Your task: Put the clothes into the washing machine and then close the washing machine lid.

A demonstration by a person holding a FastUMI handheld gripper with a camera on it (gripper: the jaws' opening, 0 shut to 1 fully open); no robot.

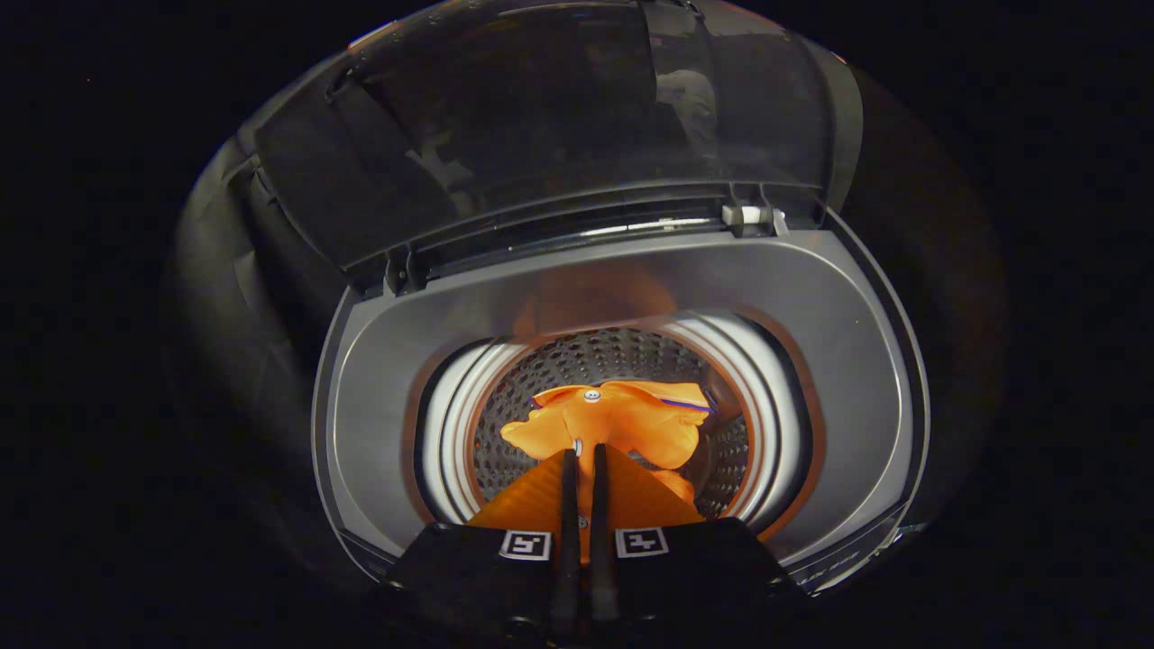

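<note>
We are holding the gripper (pixel 583 458) over the open drum, its two fingers drawn nearly together and pinching a fold of the orange garment (pixel 613 422) between them. The cloth is bunching and drooping just ahead of the fingertips, so we are judging it light, soft and limp, with nothing fragile about it beyond a small button on top. It is hanging inside the perforated drum (pixel 532 397) of the washing machine (pixel 379 379), below the grey rim. A pinch on any thick fold is serving well; thin edges are likely to slip. Beyond, the transparent lid (pixel 541 126) is standing raised on its hinges.
</note>
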